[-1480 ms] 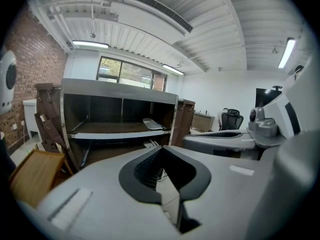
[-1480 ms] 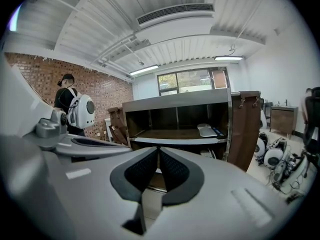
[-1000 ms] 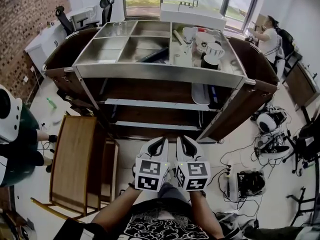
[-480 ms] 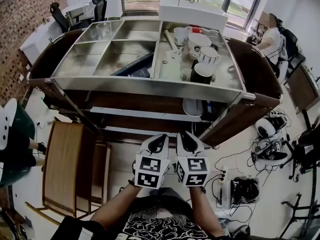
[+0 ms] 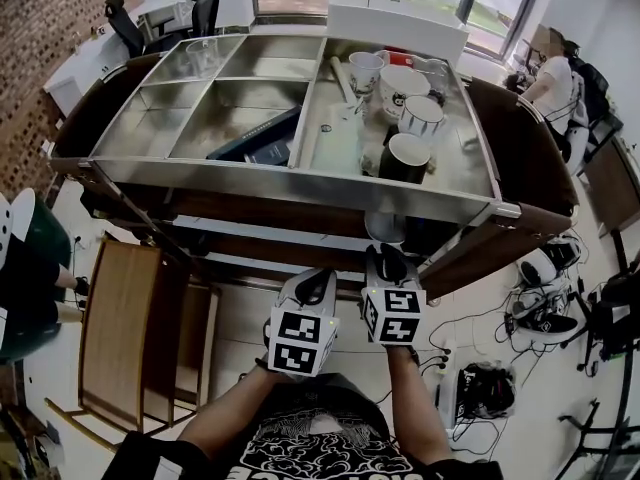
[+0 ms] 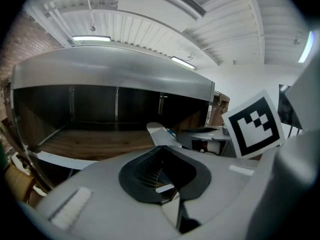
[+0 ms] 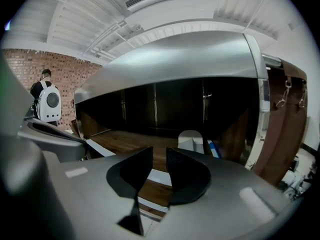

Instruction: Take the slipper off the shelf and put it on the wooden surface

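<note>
Nearing the slipper (image 7: pixel 192 140) — right tongs (image 7: pixel 159 154) just parted, empty — left tongs (image 6: pixel 163 149) closed.

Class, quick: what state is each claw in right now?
Left claw: closed, empty.
Right claw: open, just been opening, nothing between its jaws.

Four round ceramic cups (image 5: pixel 405 158), one o'clock; one white slipper (image 5: pixel 385 226), three o'clock of centre; two grippers, six o'clock: left gripper (image 5: pixel 321 281), right gripper (image 5: pixel 389 259).
</note>
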{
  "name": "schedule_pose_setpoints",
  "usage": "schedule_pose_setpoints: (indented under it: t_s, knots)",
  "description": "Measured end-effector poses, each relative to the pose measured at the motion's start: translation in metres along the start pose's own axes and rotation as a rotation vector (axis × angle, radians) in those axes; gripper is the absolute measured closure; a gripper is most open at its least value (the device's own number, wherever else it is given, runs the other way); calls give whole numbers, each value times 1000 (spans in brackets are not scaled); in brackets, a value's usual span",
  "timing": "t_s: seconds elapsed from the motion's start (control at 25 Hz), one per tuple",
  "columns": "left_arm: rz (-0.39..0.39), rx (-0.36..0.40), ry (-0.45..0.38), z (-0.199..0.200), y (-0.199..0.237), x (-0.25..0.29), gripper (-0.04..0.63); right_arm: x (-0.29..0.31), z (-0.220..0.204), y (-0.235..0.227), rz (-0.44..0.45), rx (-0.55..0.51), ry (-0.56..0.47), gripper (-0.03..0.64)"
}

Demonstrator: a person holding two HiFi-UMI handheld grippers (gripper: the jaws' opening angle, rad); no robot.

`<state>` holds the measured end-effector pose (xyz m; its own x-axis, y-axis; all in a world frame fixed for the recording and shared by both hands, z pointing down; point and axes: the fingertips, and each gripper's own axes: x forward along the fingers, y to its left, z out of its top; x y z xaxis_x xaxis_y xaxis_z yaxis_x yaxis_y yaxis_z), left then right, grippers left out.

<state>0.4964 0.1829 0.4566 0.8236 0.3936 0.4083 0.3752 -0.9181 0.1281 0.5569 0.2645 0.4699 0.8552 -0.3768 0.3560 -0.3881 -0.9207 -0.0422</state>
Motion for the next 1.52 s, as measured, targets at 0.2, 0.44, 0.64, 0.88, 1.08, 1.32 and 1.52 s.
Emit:
schedule_pose_setpoints:
  t_s: [0.2,0.44,0.64,0.88,1.08,1.32,1.52]
  knots:
    - [27,-19,4,-1,14,11,589,27,-4,-20,-27,-2,26,545]
    - [34,-22,3,3,22,32,589,57,-8,-41,-59,11,65,507]
    - [29,-26,9,-1,24,44,589,79,-13,-60,-93,0,98,480]
    - [48,-33,15,-2,32,49,589,103,-21,-83,-131,37,144,468]
    - [82,-49,31,-7,47,47,589,120,-26,-99,-164,54,179,468]
    - [105,-50,27,-6,54,44,589,134,-44,-105,-168,36,257,477]
    - [119,-46,46,-10,60,42,589,136,-49,-108,-182,3,272,551]
